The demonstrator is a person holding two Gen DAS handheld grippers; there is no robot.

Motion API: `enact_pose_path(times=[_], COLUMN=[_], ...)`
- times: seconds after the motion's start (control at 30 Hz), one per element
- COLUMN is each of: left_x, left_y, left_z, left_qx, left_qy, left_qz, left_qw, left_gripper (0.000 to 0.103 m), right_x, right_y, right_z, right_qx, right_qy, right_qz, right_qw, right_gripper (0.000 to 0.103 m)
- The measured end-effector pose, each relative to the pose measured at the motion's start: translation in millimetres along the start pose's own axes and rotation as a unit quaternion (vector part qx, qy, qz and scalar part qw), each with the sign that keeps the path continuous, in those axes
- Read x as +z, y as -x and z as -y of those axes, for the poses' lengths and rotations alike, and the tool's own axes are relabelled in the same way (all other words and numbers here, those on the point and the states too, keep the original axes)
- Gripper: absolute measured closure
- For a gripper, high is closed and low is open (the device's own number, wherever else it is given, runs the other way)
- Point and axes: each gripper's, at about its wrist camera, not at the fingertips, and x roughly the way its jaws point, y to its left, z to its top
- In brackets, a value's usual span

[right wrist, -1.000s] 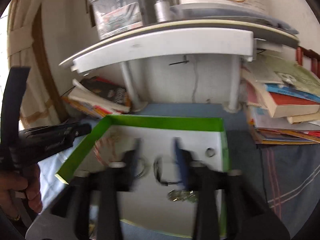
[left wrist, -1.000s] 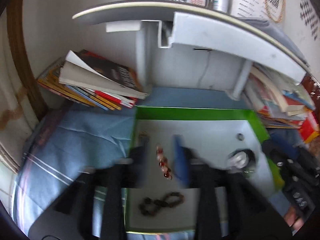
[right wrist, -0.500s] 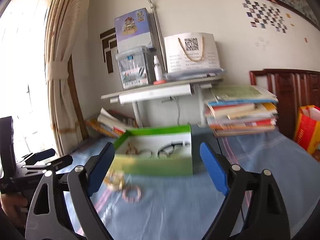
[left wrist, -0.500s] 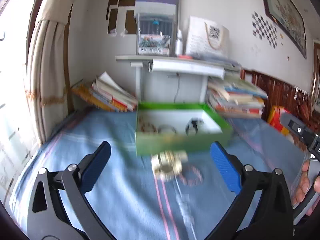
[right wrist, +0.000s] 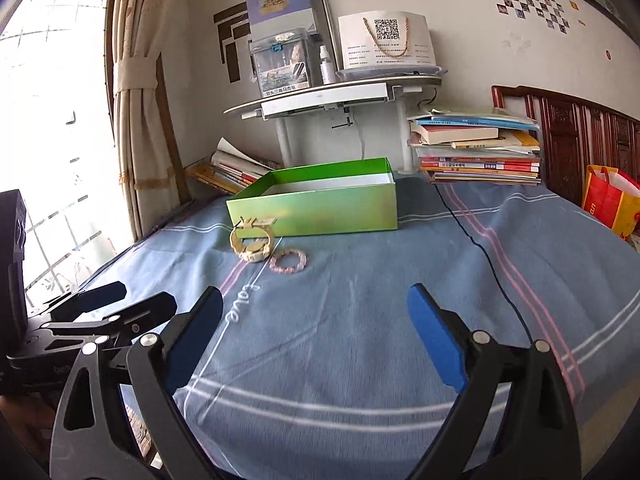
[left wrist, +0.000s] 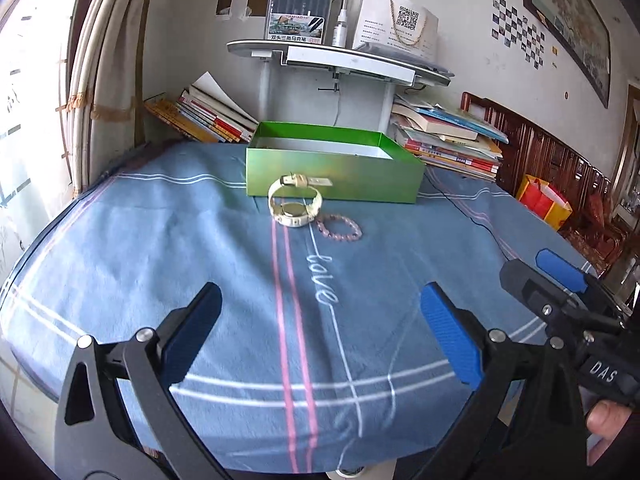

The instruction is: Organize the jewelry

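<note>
A cream wristwatch rests on the blue cloth just in front of the green box. A pink bead bracelet lies right beside the watch. My left gripper hangs open over the near part of the cloth, well short of both, with nothing between its blue pads. My right gripper is also open and empty at the same distance. The box floor is mostly hidden behind its front wall.
Book stacks and leaning books flank a white shelf behind the box. A black cable runs across the cloth on the right. A red and yellow bag sits at far right, a curtain at left.
Both grippers have drawn back from above the box's inside to the near side of the table. Their jaws have spread wide. The watch and pink bracelet now show in front of the box.
</note>
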Motion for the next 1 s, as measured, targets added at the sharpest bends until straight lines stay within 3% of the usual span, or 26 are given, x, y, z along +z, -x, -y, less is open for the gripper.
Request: enact_pose_path(times=[0.4,1.0], left_x=[-0.5,0.1], left_y=[18.0,10.5], left_z=[6.9,4.6], left_qx=[-0.002,0.000], left_qy=[-0.006,-0.012], left_qz=[0.009,-0.002], left_qw=[0.9999,0.9999], left_gripper=[0.004,0.004], right_x=[1.4,-3.3], right_y=[17.8,10.1], right_z=[7.8,9.6], right_qx=[-0.019,-0.019], right_qy=[-0.004,-0.010], right_qz=[0.020,0.007], right_qw=[1.000,1.000], right_gripper=[0.012,0.012])
